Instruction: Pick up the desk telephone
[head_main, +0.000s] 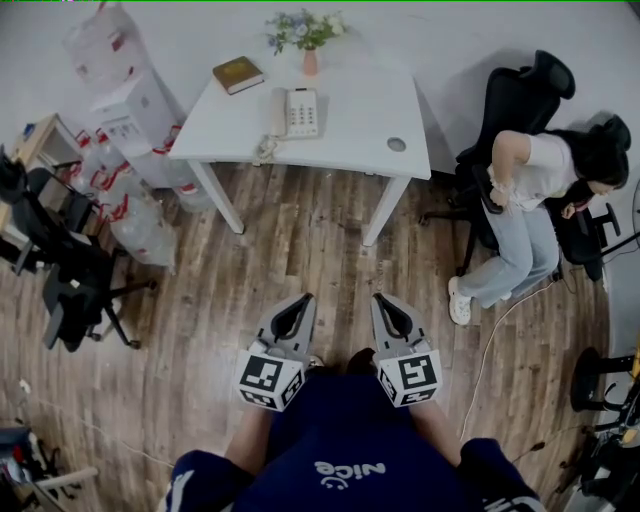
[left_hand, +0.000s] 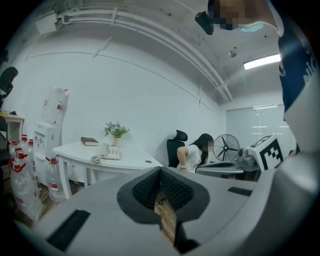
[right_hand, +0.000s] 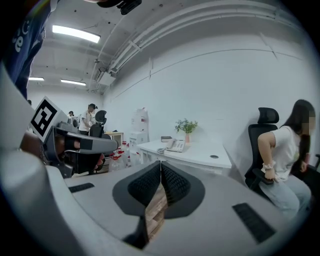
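vase: pink vase (head_main: 310, 62) holding flowers, top centre, at the worktop's back edge
desk telephone: desk telephone (head_main: 297, 112) on white worktop (head_main: 350, 140), just below the vase, book (head_main: 238, 74) near its upper left
room: wood floor (head_main: 300, 260); seated person (head_main: 535, 190) at upper right
left gripper: left gripper (head_main: 298, 305) lower centre, jaws closed together, empty, well apart from the telephone
right gripper: right gripper (head_main: 385, 305) just beside it, jaws together, empty

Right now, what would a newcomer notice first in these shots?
The left hand-held gripper and right hand-held gripper, both shut and empty, sit side by side at the bottom centre of the head view, above the wood floor. Beyond them, the white desk carries the desk telephone. A seated person is to the right of the desk.
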